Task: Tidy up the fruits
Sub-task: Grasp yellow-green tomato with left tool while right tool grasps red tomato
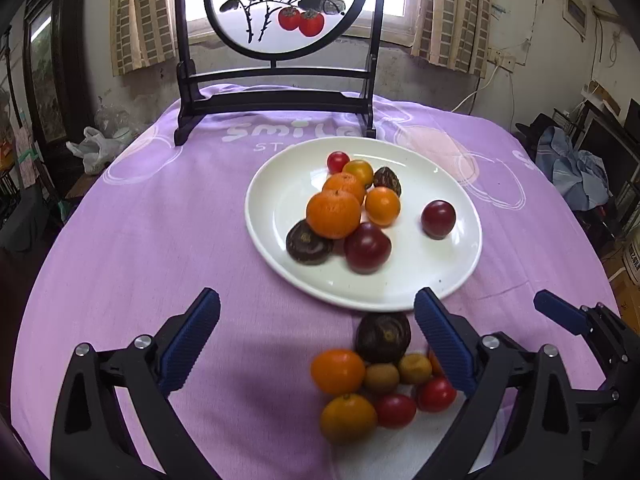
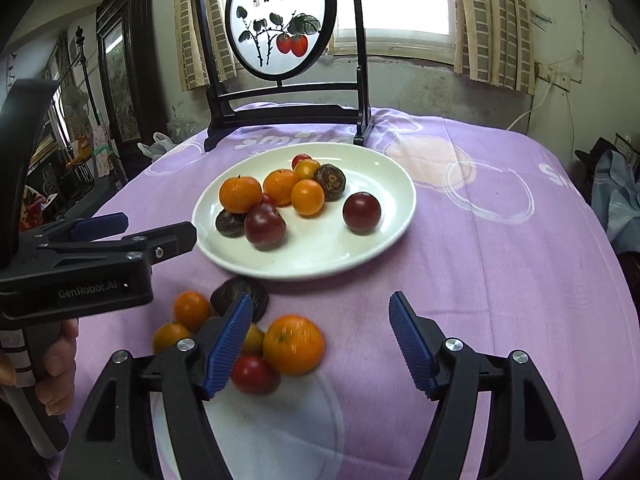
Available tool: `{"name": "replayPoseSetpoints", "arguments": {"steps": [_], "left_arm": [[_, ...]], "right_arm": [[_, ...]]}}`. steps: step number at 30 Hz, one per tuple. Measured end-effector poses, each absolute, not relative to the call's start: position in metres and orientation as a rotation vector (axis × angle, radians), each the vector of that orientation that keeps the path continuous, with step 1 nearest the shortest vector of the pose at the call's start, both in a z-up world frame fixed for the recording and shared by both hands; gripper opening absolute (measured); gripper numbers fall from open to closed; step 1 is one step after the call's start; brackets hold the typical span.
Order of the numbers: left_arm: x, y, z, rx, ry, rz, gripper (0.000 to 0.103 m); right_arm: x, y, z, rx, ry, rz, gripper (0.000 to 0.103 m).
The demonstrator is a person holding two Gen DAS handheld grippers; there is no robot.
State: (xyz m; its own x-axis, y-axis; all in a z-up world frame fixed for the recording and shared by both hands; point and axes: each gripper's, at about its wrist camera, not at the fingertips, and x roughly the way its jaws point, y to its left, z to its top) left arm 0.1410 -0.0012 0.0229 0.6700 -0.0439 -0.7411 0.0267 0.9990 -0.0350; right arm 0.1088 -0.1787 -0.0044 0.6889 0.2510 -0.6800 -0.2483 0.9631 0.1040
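On the side of the left gripper, white lettering reads "GenRobot.AI", and the purple cloth over the worktop carries pale print that looks like "smile" behind the plate. Black brush characters sit at the top of the round painted screen, above two red persimmons.

That white plate holds mandarins, yellow-orange and dark red tomatoes and two dark brown wrinkled fruits, most bunched together, with one dark red tomato apart on the right side. Just in front of the plate, loose on the cloth, lies a second cluster: a large mandarin, smaller orange fruits, red tomatoes and another dark brown fruit.

Both grippers hang over this loose cluster with fingers spread wide, pinching nothing. The right gripper has its left finger partly covering the heap. A plastic bag and a heap of blue cloth lie beyond the worktop's edges.
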Motion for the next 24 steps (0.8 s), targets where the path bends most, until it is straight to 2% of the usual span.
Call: {"name": "replayPoseSetpoints", "arguments": {"steps": [12, 24], "left_arm": [[0.100, 0.021, -0.006, -0.053, 0.860, -0.019, 0.098], [0.082, 0.005, -0.033, 0.099, 0.944, -0.134, 0.098]], "right_arm": [[0.067, -0.185, -0.028, 0.044, 0.787, 0.257, 0.078], [0.055, -0.176, -0.032, -0.039, 0.764, 0.253, 0.081]]}}
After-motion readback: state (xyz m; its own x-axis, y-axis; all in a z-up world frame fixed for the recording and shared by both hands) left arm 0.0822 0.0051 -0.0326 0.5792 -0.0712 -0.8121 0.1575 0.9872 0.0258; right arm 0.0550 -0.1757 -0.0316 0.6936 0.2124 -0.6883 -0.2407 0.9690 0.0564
